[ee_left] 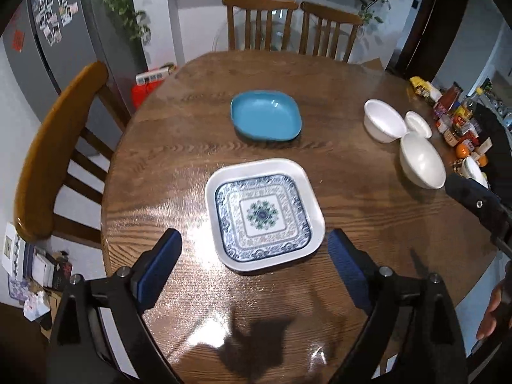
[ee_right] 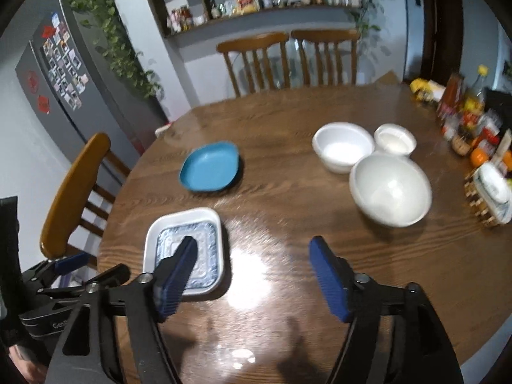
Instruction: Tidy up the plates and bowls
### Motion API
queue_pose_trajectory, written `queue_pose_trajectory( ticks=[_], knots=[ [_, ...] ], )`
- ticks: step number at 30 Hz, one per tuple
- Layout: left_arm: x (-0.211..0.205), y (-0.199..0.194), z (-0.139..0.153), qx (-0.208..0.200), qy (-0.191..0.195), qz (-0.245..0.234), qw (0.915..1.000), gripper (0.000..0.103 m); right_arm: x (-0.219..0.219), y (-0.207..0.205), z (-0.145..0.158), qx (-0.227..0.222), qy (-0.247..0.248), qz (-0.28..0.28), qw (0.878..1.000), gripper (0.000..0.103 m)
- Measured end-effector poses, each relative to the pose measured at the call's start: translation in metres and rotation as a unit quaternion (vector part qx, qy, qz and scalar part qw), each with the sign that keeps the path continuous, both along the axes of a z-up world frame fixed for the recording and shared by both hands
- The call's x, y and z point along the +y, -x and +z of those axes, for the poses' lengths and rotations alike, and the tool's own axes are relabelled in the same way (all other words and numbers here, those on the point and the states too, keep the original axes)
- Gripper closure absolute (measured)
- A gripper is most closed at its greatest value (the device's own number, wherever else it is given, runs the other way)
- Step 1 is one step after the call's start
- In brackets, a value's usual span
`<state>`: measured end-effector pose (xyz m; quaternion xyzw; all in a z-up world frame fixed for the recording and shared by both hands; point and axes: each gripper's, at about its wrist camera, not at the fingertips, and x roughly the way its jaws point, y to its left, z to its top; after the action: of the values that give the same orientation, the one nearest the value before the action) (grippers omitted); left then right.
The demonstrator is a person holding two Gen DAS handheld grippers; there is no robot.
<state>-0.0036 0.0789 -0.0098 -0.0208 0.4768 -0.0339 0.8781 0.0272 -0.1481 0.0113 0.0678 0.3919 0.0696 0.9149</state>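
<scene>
A square white plate with a blue pattern (ee_left: 264,212) lies on the round wooden table (ee_left: 352,73), just ahead of my open, empty left gripper (ee_left: 254,262). A blue plate (ee_left: 266,115) lies farther back. Three white bowls stand at the right: a large one (ee_left: 421,161), a medium one (ee_left: 384,124) and a small one (ee_left: 417,124). In the right wrist view my right gripper (ee_right: 254,272) is open and empty above the table; the patterned plate (ee_right: 185,249) is at its left, the blue plate (ee_right: 209,166) behind, the large bowl (ee_right: 390,190), medium bowl (ee_right: 344,147) and small bowl (ee_right: 395,139) ahead right.
Wooden chairs stand at the far side (ee_left: 260,22) and at the left (ee_left: 57,147). Bottles, jars and oranges (ee_right: 473,121) crowd the table's right edge, with a small basket (ee_right: 489,198). A grey fridge (ee_left: 57,32) stands at the left.
</scene>
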Motion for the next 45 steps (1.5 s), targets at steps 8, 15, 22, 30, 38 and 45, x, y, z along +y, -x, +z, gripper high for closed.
queue_pose_trajectory(
  ticks=[8,15,22,30,38,45],
  knots=[
    [-0.021,0.008,0.049,-0.059,0.007,-0.021,0.998,0.011,-0.021,0.012,0.04,-0.042,0.003,-0.006,0.999,0.028],
    [-0.043,0.005,0.078,-0.094,0.002,-0.04,0.9948,0.011,-0.03,0.007,0.065,-0.07,0.009,-0.008,0.997,0.028],
    [-0.059,-0.019,0.106,-0.113,0.018,-0.06,0.9917,0.011,-0.026,-0.011,0.083,-0.088,0.023,0.002,0.996,0.028],
    [-0.042,-0.083,0.123,-0.14,-0.004,-0.011,0.99,0.001,-0.013,-0.059,0.083,-0.08,0.031,0.02,0.996,0.028],
    [-0.002,-0.155,0.04,-0.047,-0.038,0.057,0.9965,0.001,0.002,-0.123,0.034,-0.008,0.023,0.024,0.999,0.028],
    [0.015,-0.187,-0.027,0.013,-0.056,0.079,0.9952,0.002,0.024,-0.162,-0.026,0.062,0.01,0.038,0.997,0.028]
  ],
)
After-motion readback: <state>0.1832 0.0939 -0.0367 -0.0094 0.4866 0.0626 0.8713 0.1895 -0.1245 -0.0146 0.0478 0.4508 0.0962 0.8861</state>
